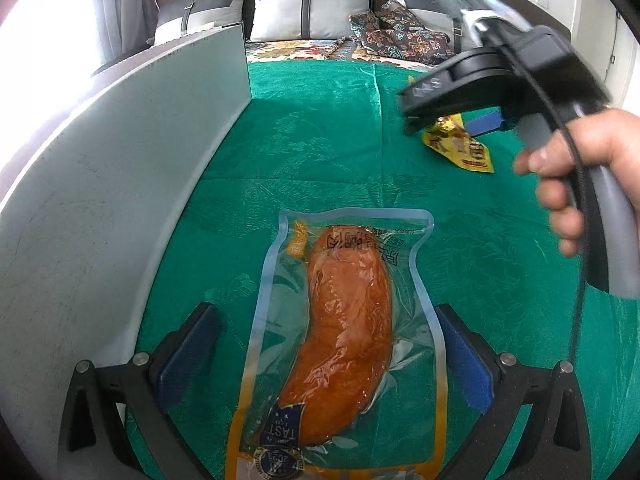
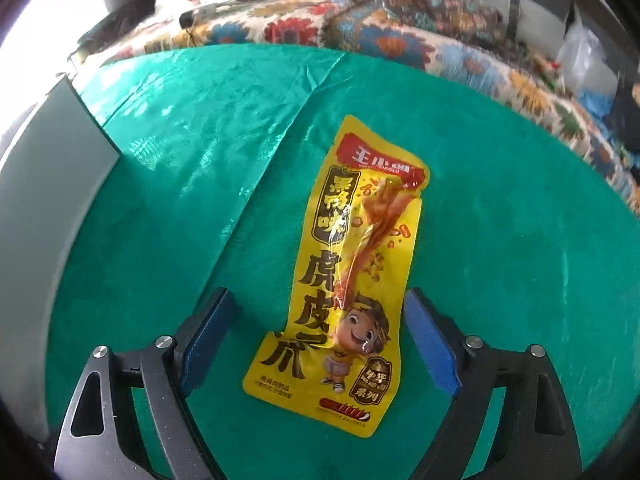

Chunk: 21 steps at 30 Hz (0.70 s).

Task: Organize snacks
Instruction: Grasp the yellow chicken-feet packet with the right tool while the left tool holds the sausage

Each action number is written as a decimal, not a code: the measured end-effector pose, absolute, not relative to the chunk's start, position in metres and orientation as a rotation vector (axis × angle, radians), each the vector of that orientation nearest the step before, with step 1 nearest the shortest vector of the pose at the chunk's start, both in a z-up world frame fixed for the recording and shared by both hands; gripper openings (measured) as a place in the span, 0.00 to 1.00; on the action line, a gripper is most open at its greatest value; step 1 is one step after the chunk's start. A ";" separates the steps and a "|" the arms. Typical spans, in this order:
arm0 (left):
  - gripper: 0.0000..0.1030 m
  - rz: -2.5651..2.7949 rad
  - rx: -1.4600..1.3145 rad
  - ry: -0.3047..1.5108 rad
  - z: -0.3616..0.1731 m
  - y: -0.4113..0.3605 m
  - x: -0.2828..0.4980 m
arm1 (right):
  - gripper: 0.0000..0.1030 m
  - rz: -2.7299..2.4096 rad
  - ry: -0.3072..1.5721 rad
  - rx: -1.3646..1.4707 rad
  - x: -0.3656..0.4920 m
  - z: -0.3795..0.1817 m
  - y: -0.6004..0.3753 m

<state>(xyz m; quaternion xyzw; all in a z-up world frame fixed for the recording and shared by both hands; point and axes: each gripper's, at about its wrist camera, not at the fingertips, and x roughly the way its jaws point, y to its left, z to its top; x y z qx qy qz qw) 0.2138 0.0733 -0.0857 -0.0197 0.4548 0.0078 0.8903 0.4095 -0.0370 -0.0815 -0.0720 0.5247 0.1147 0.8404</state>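
Observation:
A clear vacuum pack with an orange sausage lies flat on the green cloth, between the wide-apart fingers of my left gripper, which is open and not touching it. A yellow snack packet with a cartoon child lies lengthwise between the blue pads of my right gripper; the pads stand clear of it on both sides, so that gripper is open. In the left wrist view the right gripper hovers over the yellow packet, held by a hand.
A grey-white panel stands along the left side of the green cloth, also seen as the grey panel. Beyond the cloth lie a floral bedspread, patterned cushions and grey pillows.

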 end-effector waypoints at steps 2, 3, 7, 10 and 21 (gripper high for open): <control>1.00 0.017 -0.041 0.944 -0.086 0.073 0.214 | 0.52 0.216 1.094 -0.130 0.404 -0.076 -0.048; 1.00 0.017 -0.041 0.944 -0.086 0.073 0.214 | 0.52 0.227 1.104 -0.113 0.406 -0.078 -0.052; 1.00 0.017 -0.041 0.944 -0.086 0.073 0.213 | 0.52 0.246 1.122 -0.156 0.386 -0.078 -0.071; 1.00 0.017 -0.041 0.944 -0.086 0.073 0.213 | 0.52 0.278 1.139 -0.166 0.357 -0.076 -0.094; 1.00 0.017 -0.041 0.943 -0.086 0.073 0.213 | 0.53 0.269 1.090 -0.154 0.205 -0.063 -0.177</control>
